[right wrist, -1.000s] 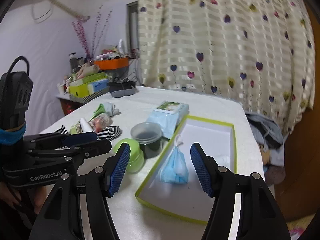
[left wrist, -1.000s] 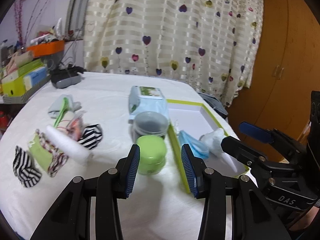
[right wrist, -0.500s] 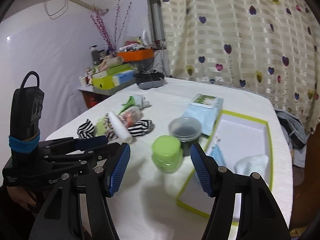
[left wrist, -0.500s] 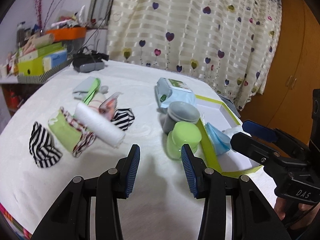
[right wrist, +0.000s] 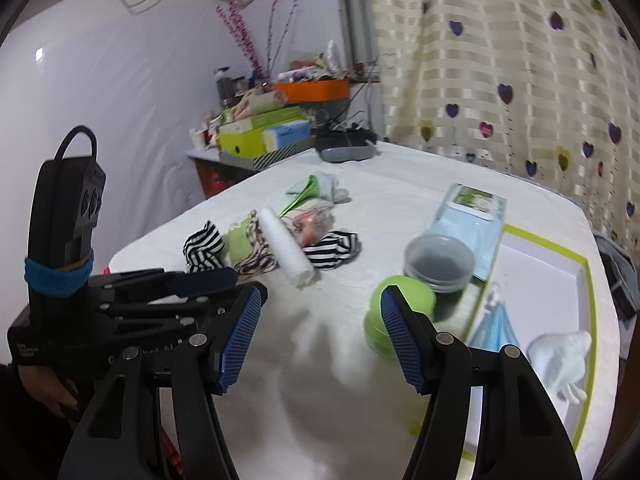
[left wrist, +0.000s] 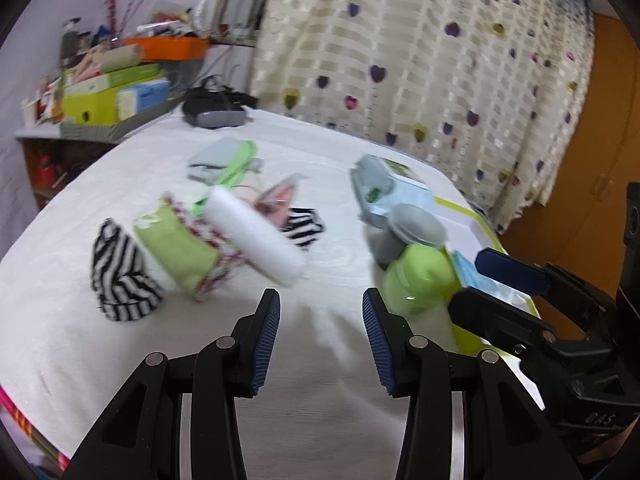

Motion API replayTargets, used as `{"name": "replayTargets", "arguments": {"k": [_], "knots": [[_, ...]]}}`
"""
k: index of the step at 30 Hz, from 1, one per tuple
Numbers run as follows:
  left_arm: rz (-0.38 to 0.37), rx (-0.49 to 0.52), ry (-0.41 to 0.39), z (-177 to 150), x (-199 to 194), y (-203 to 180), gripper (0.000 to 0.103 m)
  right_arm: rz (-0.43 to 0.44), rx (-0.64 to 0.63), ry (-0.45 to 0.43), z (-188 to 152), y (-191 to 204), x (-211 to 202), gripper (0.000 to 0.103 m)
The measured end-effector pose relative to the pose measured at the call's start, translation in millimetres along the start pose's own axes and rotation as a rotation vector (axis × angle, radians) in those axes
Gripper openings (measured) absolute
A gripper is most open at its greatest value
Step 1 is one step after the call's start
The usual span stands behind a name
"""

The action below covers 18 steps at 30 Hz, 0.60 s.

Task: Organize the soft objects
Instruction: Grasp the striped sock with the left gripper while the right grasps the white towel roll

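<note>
While both tongs, left and right, hang open and empty, the soft pile lies ahead and left of them on the worktop. Reach for the white roll, squeeze gently, then lift.

a white cloth roll is flanked by black-and-white striped cloths; a lime-green jar, a grey tub and a green-rimmed white tray are seen.
</note>
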<state>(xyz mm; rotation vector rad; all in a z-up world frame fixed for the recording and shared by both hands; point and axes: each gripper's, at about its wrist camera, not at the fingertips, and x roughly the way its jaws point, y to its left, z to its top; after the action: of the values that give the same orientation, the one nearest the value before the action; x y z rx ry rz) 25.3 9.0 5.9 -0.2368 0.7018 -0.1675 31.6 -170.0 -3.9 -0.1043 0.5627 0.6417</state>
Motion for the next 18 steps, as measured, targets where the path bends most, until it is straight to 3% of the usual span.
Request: {"name": "replayTargets", "arguments": {"k": [7, 18], "knots": [[0.063, -0.073, 0.003, 3.1, 0.3, 40.4, 0.042, 0.051, -0.028, 0.029, 10.9, 14.5, 26.0, 0.063], [0.181, -0.197, -0.045, 14.3, -6.0, 104.3, 0.042, 0.043, -0.086, 0.084, 28.4, 30.1, 66.9, 0.063]]}}
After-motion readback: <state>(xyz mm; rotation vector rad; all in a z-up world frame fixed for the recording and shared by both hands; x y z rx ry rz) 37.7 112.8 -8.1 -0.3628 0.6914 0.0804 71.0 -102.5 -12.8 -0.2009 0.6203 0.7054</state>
